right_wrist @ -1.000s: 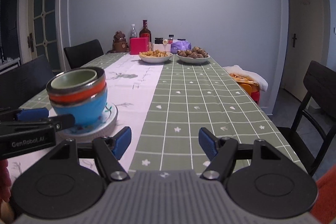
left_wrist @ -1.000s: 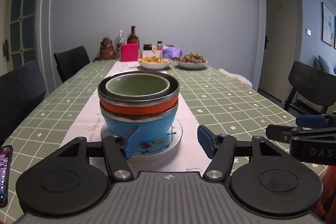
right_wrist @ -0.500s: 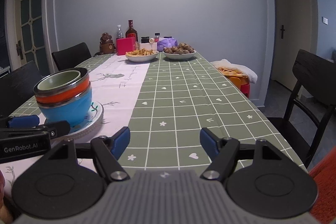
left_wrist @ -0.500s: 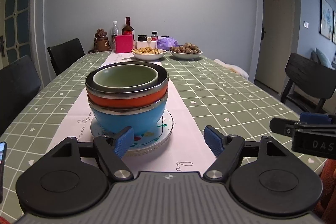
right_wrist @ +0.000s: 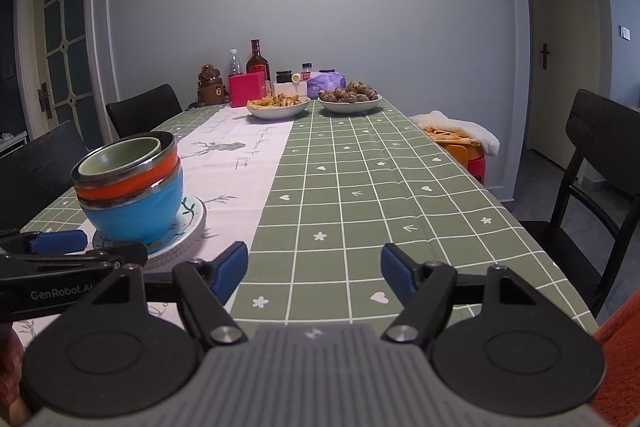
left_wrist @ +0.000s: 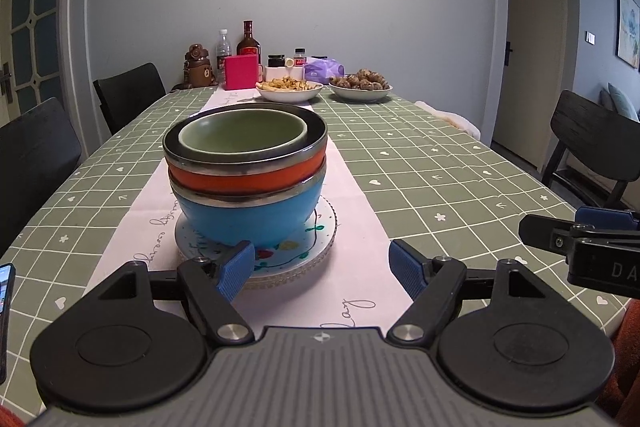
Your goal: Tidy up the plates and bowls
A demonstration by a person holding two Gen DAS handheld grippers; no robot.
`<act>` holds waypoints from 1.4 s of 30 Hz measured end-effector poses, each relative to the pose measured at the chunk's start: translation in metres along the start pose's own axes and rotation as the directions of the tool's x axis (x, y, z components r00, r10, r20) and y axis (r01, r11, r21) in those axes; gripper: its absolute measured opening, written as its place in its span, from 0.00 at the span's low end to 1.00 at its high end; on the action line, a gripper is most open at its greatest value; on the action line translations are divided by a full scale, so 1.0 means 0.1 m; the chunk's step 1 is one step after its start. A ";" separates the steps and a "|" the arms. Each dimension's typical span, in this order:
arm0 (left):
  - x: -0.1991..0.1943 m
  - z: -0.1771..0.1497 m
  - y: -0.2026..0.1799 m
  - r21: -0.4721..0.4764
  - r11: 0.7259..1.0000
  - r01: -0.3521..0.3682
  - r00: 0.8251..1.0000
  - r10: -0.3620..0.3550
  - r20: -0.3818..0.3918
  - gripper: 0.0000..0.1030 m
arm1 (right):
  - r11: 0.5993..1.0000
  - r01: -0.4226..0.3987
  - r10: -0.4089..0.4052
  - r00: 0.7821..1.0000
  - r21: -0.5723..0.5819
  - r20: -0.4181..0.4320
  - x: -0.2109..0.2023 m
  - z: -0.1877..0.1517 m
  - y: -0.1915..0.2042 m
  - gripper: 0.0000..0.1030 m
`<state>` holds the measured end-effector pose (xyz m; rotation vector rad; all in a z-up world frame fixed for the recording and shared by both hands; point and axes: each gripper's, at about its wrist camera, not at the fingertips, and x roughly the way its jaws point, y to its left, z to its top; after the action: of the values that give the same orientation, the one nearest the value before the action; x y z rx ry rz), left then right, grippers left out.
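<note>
Your left gripper (left_wrist: 322,269) and right gripper (right_wrist: 314,272), both released, empty, tilt down low-centre over the green checked table (right_wrist: 360,187).

Three nested bowls (left_wrist: 245,183) are stacked on a plate (left_wrist: 320,243) left of centre in the left wrist frame. Two filled dishes (left_wrist: 289,90) are set behind them, before bottles (left_wrist: 248,43) at the upper centre.

setting: a home dining room. evidence: a long table under a green checked tablecloth (right_wrist: 360,187) with a pale printed runner (left_wrist: 352,291); black dining chairs (right_wrist: 600,163) along the sides; white bowls of snacks (left_wrist: 289,89), bottles (left_wrist: 248,41) and a brown bear-shaped flask (left_wrist: 197,67) at the far end; panelled interior doors (right_wrist: 66,39); a framed wall picture (left_wrist: 628,27).
</note>
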<state>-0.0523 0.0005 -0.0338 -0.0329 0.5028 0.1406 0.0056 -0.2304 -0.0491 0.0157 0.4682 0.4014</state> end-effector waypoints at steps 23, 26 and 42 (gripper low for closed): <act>0.00 0.00 0.01 0.001 1.000 -0.004 1.000 0.004 -0.001 0.87 | 0.999 -0.036 0.036 0.999 0.002 0.002 0.01 0.00 0.02 0.70; 0.00 0.00 0.01 0.001 1.000 -0.005 1.000 0.005 0.000 0.87 | 0.999 -0.037 0.037 0.999 0.001 0.001 0.02 0.00 0.02 0.70; 0.00 0.00 0.01 0.013 1.000 -0.012 1.000 0.012 0.004 0.87 | 0.999 -0.045 0.045 0.999 -0.004 -0.005 0.03 0.00 0.05 0.70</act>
<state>-0.0525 0.0014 -0.0342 -0.0173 0.5005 0.1488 0.0061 -0.2249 -0.0499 0.0208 0.4729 0.4465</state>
